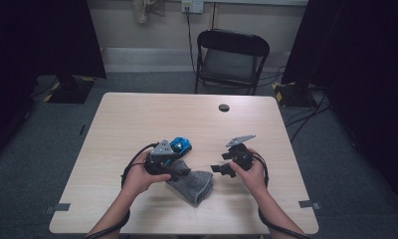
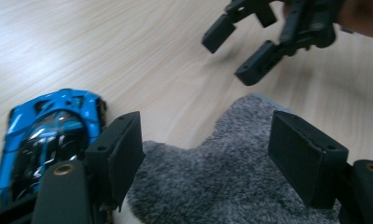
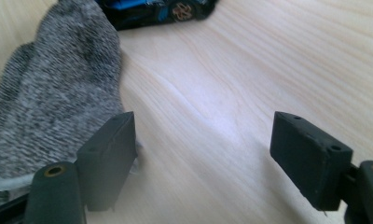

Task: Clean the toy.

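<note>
A grey sock [image 1: 194,185] lies flat on the pale wooden table [image 1: 137,119], just right of my left hand. Touching its far left end is a blue toy car [image 1: 181,146]. My left gripper [image 1: 179,171] hovers over the sock's near end, open, with the sock [image 2: 222,182] showing between its jaws and the car [image 2: 49,135] to its left. My right gripper [image 1: 221,164] is open just right of the sock, jaws pointing left, over bare table. In the right gripper view the gripper [image 3: 205,149] has the sock [image 3: 49,93] beside its left jaw and the car [image 3: 161,9] beyond.
A round cable hole [image 1: 224,107] sits near the table's far edge. A black folding chair [image 1: 231,59] stands behind the table. Dark curtains hang on both sides. In the left gripper view the right gripper [image 2: 236,51] points at the sock's far edge.
</note>
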`<act>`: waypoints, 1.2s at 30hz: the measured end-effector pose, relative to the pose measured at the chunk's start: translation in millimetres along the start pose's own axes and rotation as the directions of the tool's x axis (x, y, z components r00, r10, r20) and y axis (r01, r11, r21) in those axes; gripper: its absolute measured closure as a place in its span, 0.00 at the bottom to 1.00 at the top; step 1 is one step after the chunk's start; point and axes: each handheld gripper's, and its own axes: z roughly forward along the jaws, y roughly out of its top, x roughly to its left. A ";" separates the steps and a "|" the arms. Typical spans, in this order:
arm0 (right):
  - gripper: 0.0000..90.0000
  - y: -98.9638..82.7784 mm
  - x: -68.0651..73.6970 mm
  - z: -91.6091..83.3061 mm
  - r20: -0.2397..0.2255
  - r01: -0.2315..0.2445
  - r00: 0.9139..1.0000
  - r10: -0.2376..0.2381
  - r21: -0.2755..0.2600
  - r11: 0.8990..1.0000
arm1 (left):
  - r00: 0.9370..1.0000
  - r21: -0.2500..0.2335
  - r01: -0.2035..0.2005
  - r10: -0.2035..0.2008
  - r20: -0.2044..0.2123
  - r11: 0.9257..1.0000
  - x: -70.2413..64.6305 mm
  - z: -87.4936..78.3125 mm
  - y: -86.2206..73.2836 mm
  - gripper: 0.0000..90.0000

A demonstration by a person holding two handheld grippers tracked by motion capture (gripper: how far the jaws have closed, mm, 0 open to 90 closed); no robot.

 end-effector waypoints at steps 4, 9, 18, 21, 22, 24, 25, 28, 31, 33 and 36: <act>0.25 -8.3 -5.3 4.3 0.028 -0.010 1.000 0.009 0.015 1.000 | 0.998 -0.012 -0.028 0.028 0.052 1.000 -6.6 4.9 -1.2 0.29; 0.24 -15.1 -7.7 6.7 0.043 0.010 0.999 -0.010 0.006 1.000 | 0.993 -0.016 -0.070 0.072 0.099 0.997 -13.5 12.5 -0.6 0.28; 0.25 -18.2 -5.4 7.9 0.060 0.049 0.997 -0.049 -0.010 0.999 | 0.980 0.057 -0.154 0.145 0.138 0.986 -19.5 29.5 -12.2 0.27; 0.25 -20.2 -4.5 8.3 0.070 0.063 0.996 -0.062 -0.020 0.998 | 0.974 0.083 -0.195 0.183 0.134 0.977 -20.5 31.2 -16.7 0.27; 0.25 -20.6 -4.0 8.5 0.075 0.068 0.995 -0.066 -0.023 0.997 | 0.972 0.094 -0.208 0.195 0.135 0.973 -20.9 31.3 -17.7 0.27; 0.25 -21.6 -1.9 9.3 0.093 0.087 0.992 -0.084 -0.023 0.996 | 0.968 0.121 -0.222 0.204 0.143 0.967 -21.1 31.9 -21.1 0.29; 0.25 -22.1 -0.8 9.9 0.103 0.096 0.990 -0.093 -0.024 0.995 | 0.971 0.141 -0.215 0.196 0.139 0.966 -21.2 32.0 -23.3 0.32; 0.24 -23.9 3.3 12.3 0.140 0.141 0.981 -0.137 -0.022 0.990 | 0.967 0.156 -0.240 0.222 0.122 0.958 -23.9 32.3 -26.5 0.36; 0.24 -25.4 3.5 13.5 0.149 0.134 0.981 -0.126 -0.043 0.990 | 0.967 0.178 -0.251 0.237 0.095 0.952 -25.9 32.5 -26.0 0.46; 0.24 -26.0 3.3 14.5 0.153 0.133 0.981 -0.123 -0.057 0.990 | 0.975 0.180 -0.222 0.212 0.071 0.958 -25.9 31.5 -25.8 0.59; 0.24 -25.8 2.9 15.3 0.154 0.132 0.981 -0.121 -0.063 0.989 | 0.994 0.174 -0.104 0.094 0.060 0.979 -26.1 28.5 -26.1 0.79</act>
